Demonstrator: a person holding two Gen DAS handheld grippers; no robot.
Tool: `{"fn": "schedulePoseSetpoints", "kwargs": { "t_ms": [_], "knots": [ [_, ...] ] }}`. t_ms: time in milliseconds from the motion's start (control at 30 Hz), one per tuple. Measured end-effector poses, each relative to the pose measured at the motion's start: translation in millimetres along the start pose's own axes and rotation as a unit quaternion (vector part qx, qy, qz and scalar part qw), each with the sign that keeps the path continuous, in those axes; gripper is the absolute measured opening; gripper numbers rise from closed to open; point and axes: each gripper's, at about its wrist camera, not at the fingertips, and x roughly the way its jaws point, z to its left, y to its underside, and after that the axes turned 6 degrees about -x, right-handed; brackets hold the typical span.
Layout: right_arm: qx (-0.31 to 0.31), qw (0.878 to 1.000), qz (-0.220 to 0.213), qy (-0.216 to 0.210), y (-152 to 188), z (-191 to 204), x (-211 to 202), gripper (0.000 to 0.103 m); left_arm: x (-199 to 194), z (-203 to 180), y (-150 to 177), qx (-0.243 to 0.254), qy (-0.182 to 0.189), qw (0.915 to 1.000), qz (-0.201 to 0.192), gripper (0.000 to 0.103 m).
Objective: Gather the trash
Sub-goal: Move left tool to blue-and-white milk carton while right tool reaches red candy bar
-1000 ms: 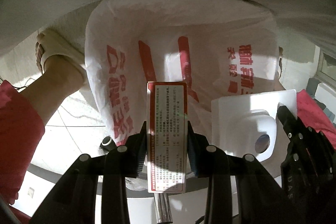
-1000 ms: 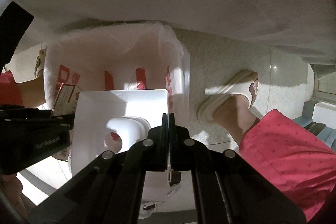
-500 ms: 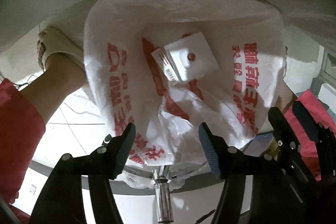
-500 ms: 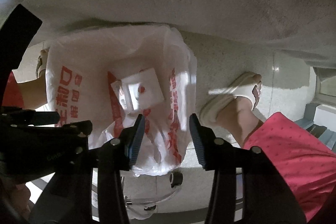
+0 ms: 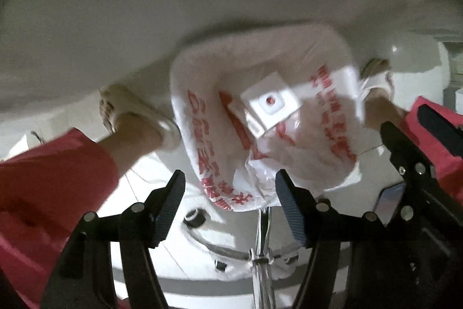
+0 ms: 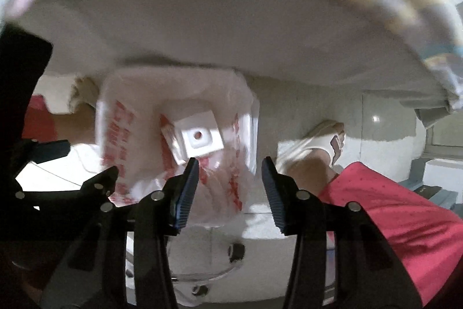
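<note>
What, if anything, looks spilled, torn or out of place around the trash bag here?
Nothing stands out. The white plastic bag with red print sits open on the floor, and the white tray and the red-edged carton lie inside it, nothing spilled beside it. Both views are motion-blurred, so small tears could not be ruled out.

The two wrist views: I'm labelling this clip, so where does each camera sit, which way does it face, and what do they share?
Left wrist: on the left tongs, facing down into the white plastic bag; sandalled foot, red trouser leg.
Right wrist: on the right tongs, facing down; other sandalled foot; its jaws are opening, empty.
Shared: the bag, the white square packaging in it.
</note>
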Motion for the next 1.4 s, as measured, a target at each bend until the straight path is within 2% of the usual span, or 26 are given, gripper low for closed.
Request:
{"fn": "schedulePoseSetpoints", "kwargs": {
  "t_ms": [67,100,167,233,333,400,533,633,800,1033,1267,1400],
  "knots": [
    [-0.002,0.999,-0.041,-0.009,7,-5,-32,0.064,-21,5,7,0.008,0.000,0.9996,-0.029,0.065],
    [-0.003,0.998,-0.060,-0.012,11,-7,-47,0.066,-41,10,14,0.015,-0.003,0.9985,-0.052,0.067],
    [-0.003,0.996,-0.090,-0.014,15,-12,-72,0.073,-65,16,20,0.021,-0.004,0.9970,-0.074,0.071],
    [0.002,0.992,-0.127,-0.012,17,-18,-104,0.078,-97,24,26,0.029,0.017,0.9951,-0.093,0.071],
    [0.008,0.983,-0.183,-0.019,11,-32,-150,0.080,-145,43,23,0.006,0.040,0.9913,-0.125,0.079],
    [0.012,0.976,-0.217,-0.018,3,-39,-179,0.082,-175,58,17,-0.011,0.046,0.9882,-0.145,0.080],
    [0.010,0.958,-0.288,-0.005,-16,-48,-234,0.088,-232,88,5,-0.029,0.042,0.9809,-0.188,0.085],
    [-0.005,0.947,-0.322,0.004,-37,-53,-265,0.088,-267,111,-5,-0.039,0.042,0.9766,-0.207,0.088],
    [-0.005,0.939,-0.343,-0.031,-73,-69,-299,0.088,-307,151,-28,-0.073,0.029,0.9713,-0.224,0.088],
    [-0.007,0.934,-0.358,-0.021,-129,-76,-324,0.088,-331,183,-51,-0.093,0.033,0.9678,-0.232,0.089],
    [-0.005,0.934,-0.357,-0.018,-176,-83,-323,0.088,-318,184,-86,-0.081,0.010,0.9724,-0.219,0.089],
    [-0.004,0.940,-0.341,-0.018,-205,-84,-308,0.088,-299,185,-106,-0.078,0.017,0.9774,-0.196,0.089]
  ]
}}
